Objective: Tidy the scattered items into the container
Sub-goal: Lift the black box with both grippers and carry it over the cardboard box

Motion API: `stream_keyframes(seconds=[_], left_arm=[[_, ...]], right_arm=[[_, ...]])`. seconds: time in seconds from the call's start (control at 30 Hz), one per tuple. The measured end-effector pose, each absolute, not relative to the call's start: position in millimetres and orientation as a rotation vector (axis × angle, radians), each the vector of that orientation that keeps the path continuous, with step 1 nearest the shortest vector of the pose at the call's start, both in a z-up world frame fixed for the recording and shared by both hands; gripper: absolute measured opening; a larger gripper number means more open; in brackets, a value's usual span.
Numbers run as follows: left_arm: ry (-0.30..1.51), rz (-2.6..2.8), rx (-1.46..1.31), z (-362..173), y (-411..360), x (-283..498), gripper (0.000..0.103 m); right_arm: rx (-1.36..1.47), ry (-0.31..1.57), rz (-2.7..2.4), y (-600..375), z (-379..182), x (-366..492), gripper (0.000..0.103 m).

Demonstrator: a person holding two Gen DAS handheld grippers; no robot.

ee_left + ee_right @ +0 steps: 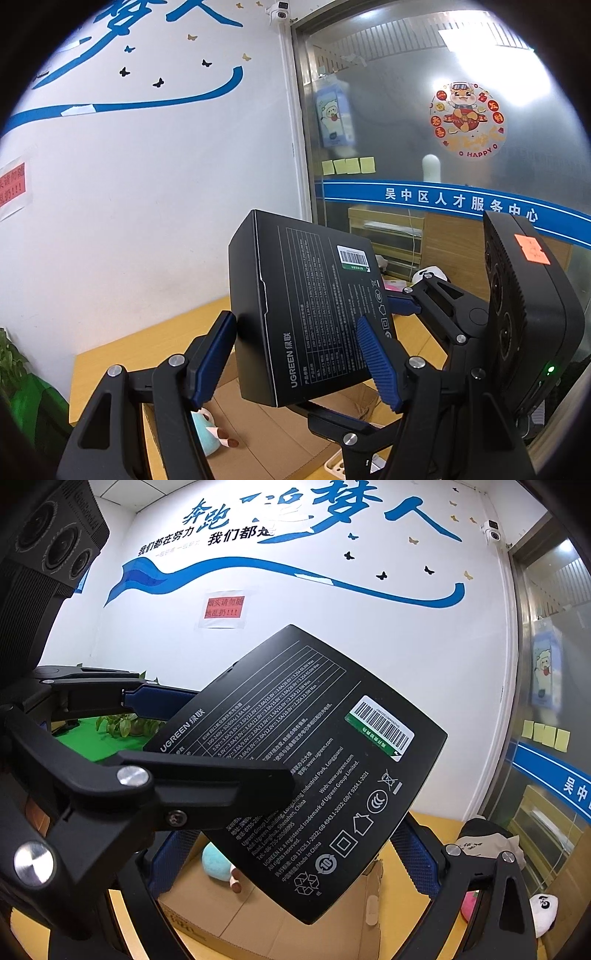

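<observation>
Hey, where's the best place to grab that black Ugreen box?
Pinch the box across its thin depth, one pad on the printed face, one behind, coming in from an edge. It's flat and wide, tilted over the carton; the left tool grips it that way.

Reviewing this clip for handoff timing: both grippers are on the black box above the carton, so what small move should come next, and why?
Probably lower the black UGREEN box into the open cardboard carton directly below. Both the left gripper and right gripper clamp it, tilted, in the air.
</observation>
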State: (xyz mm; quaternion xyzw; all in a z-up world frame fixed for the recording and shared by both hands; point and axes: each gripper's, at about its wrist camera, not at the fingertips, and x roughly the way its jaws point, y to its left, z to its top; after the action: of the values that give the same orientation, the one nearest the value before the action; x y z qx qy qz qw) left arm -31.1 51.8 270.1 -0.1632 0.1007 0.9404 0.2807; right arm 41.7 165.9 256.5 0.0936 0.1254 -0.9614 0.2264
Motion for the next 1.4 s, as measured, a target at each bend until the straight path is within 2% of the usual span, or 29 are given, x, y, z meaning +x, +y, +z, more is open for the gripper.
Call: stream_keyframes(seconds=[0.37,1.0,1.2,1.4], left_arm=[[0.274,2.503,-0.48,251,46,-91,0.067],[0.06,2.442,-0.751,170,16,-243,0.067],[-0.05,2.437,-0.891,126,3,-294,0.067],[-0.182,2.407,-1.124,55,-6,-330,0.067]], right_arm=[[0.326,0.372,-2.674,151,243,-11,0.1],[0.63,0.404,-2.575,127,181,-158,0.1],[0.757,0.488,-2.454,115,152,-215,0.1],[0.918,0.572,-2.295,103,89,-265,0.1]])
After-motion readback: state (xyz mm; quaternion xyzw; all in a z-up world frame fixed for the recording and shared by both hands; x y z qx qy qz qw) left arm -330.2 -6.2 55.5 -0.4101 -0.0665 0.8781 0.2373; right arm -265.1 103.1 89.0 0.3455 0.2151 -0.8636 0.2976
